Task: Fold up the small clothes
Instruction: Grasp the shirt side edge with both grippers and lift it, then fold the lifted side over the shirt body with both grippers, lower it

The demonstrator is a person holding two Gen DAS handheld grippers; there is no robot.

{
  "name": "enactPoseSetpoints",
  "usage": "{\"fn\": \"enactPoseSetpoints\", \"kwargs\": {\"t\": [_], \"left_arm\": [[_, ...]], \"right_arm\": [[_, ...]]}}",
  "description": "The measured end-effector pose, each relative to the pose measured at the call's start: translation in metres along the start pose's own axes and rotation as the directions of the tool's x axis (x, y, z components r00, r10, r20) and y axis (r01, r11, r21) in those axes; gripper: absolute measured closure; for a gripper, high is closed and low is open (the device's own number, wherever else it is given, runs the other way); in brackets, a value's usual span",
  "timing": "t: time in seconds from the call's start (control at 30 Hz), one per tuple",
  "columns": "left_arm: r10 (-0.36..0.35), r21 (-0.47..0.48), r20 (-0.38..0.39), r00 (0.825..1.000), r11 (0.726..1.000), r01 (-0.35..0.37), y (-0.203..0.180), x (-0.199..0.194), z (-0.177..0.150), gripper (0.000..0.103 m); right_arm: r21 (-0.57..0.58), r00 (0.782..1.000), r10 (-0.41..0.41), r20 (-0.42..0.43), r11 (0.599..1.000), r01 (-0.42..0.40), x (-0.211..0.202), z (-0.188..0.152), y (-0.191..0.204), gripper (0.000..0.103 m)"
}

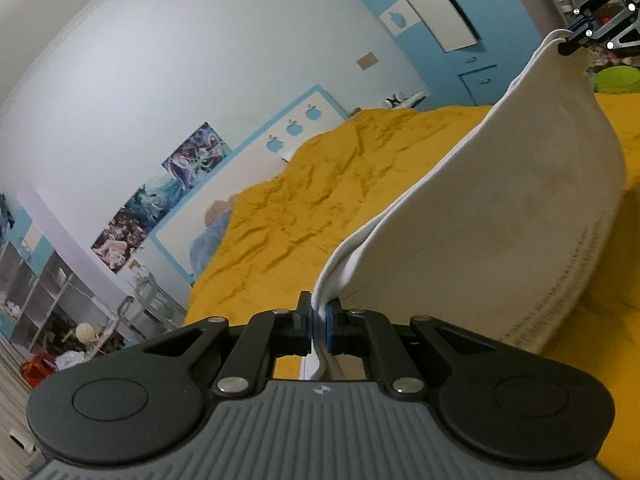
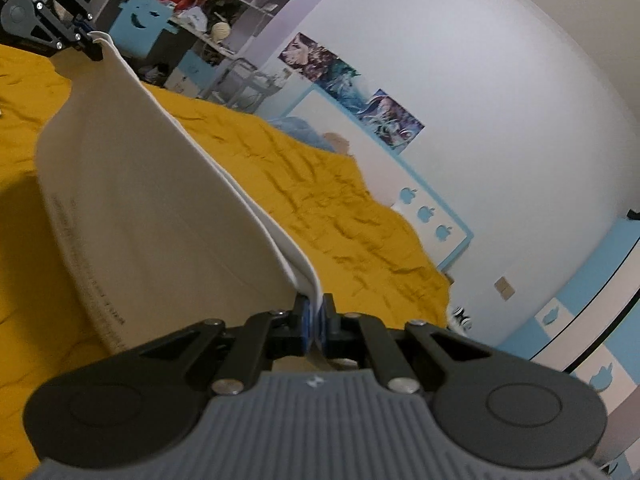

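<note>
The left tongs are pinching one end of the top edge of a cream-white garment, and the right tongs are pinching the other end, both pressed tight on the cloth. The garment is hanging stretched between them above the yellow bedspread, its long axis running from one pair straight to the other (neither hand is nearer). The free lower hem is drooping below and ahead of both, so the fold probably turns on lowering it evenly.

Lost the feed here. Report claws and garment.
Left claw and right claw both shut on white garment. Garment hanging between them above yellow bedspread. Nothing in the way.
</note>
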State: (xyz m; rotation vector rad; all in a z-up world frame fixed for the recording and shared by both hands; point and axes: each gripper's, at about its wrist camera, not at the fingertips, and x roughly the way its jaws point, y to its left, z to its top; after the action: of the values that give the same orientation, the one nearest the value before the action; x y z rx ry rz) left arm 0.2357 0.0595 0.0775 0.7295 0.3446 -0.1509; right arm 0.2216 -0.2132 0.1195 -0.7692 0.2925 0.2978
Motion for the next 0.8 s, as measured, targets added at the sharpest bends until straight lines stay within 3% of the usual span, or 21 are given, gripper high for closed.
{"fn": "enactPoseSetpoints", "kwargs": {"t": [0.3, 0.47, 0.63, 0.8], "left_arm": [[-0.019, -0.011, -0.091, 0.996, 1.000, 0.018, 0.003, 0.119, 0.005, 0.097], [-0.084, -0.034, -0.181, 0.980, 0.996, 0.079, -0.012, 0.188, -0.016, 0.097], [-0.152, -0.083, -0.261, 0.953, 0.987, 0.134, -0.026, 0.243, -0.046, 0.096], [-0.160, -0.112, -0.293, 0.943, 0.985, 0.132, -0.035, 0.272, -0.068, 0.089]], "right_arm": [[0.022, 0.999, 0.020, -0.043, 1.000, -0.019, 0.155, 0.012, -0.042, 0.103], [0.063, 0.988, 0.087, -0.124, 0.995, -0.080, 0.248, -0.012, -0.028, 0.103], [0.117, 0.967, 0.149, -0.205, 0.985, -0.127, 0.328, -0.041, -0.002, 0.103], [0.155, 0.945, 0.194, -0.263, 0.975, -0.157, 0.387, -0.069, 0.028, 0.103]]}}
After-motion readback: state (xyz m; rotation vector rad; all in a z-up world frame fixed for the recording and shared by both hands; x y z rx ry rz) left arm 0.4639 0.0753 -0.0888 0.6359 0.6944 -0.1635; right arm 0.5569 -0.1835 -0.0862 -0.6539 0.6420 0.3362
